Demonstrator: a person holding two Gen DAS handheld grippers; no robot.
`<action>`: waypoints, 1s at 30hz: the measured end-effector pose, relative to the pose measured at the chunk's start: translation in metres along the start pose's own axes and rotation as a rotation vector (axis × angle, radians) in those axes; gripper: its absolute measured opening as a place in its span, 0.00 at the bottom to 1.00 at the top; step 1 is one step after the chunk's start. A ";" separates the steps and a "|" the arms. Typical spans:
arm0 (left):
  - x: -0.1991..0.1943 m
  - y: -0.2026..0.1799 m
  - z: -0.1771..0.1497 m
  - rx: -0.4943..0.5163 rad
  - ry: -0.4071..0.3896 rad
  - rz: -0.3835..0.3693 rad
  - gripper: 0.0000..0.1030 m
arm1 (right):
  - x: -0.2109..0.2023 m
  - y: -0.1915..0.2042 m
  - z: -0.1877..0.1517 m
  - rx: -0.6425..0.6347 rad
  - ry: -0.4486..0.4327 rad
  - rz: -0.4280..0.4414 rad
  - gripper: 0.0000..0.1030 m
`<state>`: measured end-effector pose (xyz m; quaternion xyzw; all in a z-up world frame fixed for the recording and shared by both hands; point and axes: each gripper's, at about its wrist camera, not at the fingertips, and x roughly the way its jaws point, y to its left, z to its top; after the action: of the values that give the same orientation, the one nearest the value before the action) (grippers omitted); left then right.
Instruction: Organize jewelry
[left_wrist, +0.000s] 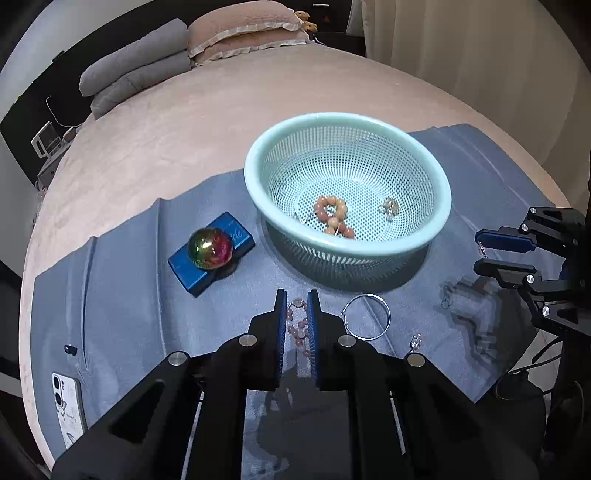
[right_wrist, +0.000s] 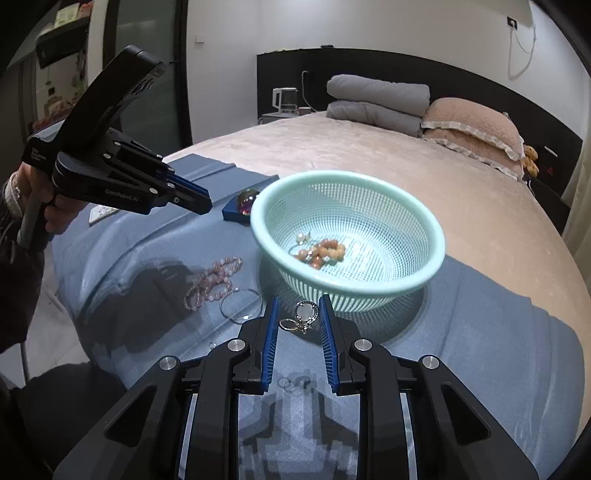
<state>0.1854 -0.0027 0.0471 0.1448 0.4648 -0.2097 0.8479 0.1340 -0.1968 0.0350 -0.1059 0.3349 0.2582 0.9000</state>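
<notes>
A mint-green perforated basket (left_wrist: 439, 192) (right_wrist: 436, 236) stands on a blue cloth and holds an orange bead bracelet (left_wrist: 332, 214) (right_wrist: 325, 253) and a small pale piece (left_wrist: 389, 207). My left gripper (left_wrist: 298, 306) is open above a pink bead bracelet (left_wrist: 298, 328) (right_wrist: 212, 280) lying on the cloth. A silver bangle (left_wrist: 369, 315) (right_wrist: 242, 304) lies just right of it. My right gripper (right_wrist: 297, 314) is open, with a silver pendant on rings (right_wrist: 304, 314) between its fingers, above the cloth; whether it hangs from a finger is unclear. A small earring (left_wrist: 415, 341) lies near the cloth's front edge.
An iridescent ball (left_wrist: 210, 247) sits on a blue box (left_wrist: 188, 269) left of the basket. A phone (left_wrist: 68, 410) lies at the cloth's left corner. The blue cloth (left_wrist: 129, 314) covers a pink bed with pillows (left_wrist: 243, 33) at its head.
</notes>
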 end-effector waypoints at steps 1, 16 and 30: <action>0.004 -0.001 -0.004 0.000 0.011 -0.001 0.12 | 0.003 0.001 -0.004 0.005 0.007 0.001 0.20; 0.059 -0.007 -0.041 -0.018 0.084 -0.077 0.17 | 0.036 -0.003 -0.048 0.079 0.117 0.019 0.21; 0.075 -0.006 -0.051 -0.028 0.070 -0.072 0.62 | 0.040 0.003 -0.057 0.072 0.110 0.007 0.26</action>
<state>0.1818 -0.0020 -0.0437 0.1231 0.5020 -0.2285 0.8250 0.1269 -0.1992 -0.0346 -0.0864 0.3932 0.2431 0.8825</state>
